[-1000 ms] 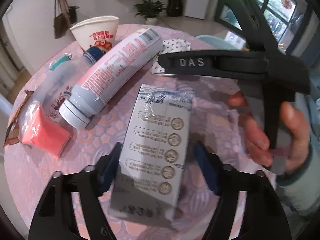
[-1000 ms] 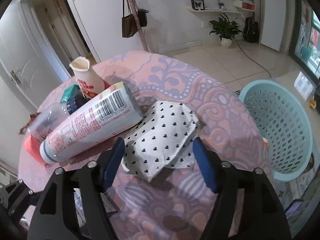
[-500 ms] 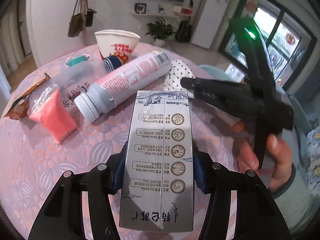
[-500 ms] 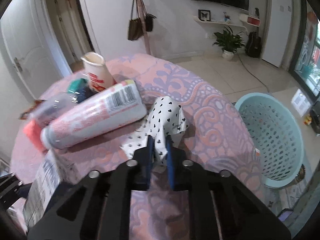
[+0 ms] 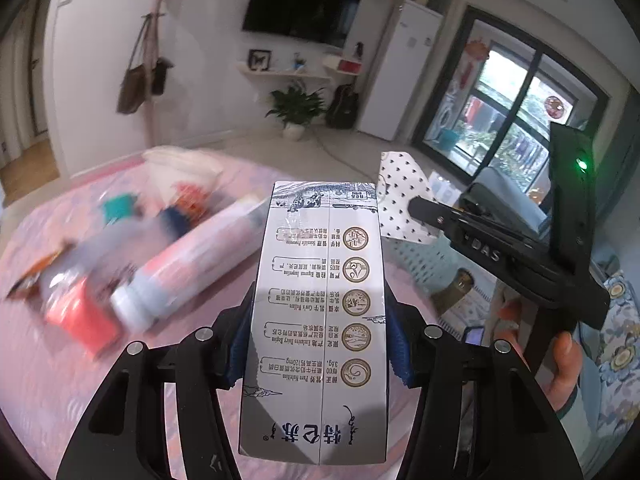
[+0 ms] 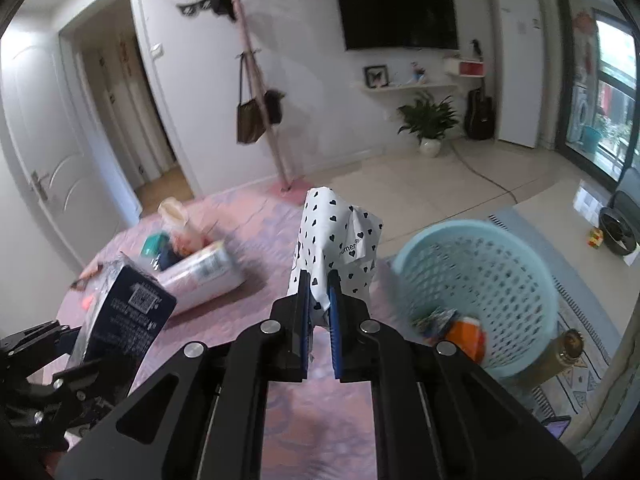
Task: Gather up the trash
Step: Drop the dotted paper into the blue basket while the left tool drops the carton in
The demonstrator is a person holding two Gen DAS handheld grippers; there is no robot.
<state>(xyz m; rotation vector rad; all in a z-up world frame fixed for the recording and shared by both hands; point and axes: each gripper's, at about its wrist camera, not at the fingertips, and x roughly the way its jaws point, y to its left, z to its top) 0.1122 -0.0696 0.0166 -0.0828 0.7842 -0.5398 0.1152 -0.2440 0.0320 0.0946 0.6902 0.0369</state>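
Left hand-held gripper (image 5: 318, 344): clamped by me on both long sides of a tall silver milk carton (image 5: 320, 320) with gold round seals, carried above the bench.
Right hand-held gripper (image 6: 319, 312): pinched tight on a crumpled white paper bag with black hearts (image 6: 334, 244), which stands up from the blue pads, clear of the bench.
Around: a pink-and-white spray can (image 5: 188, 264) lies on its side just left of my carton; a red packet (image 5: 80, 320), a clear bottle and a paper cup lie blurred beyond it.
Basket: a pale blue perforated plastic basket (image 6: 516, 280) stands on the floor right of the bench, some wrappers inside.
Bench (image 5: 48, 380): round, pink patterned cloth.
Room: wall television, potted plant, tiled floor.
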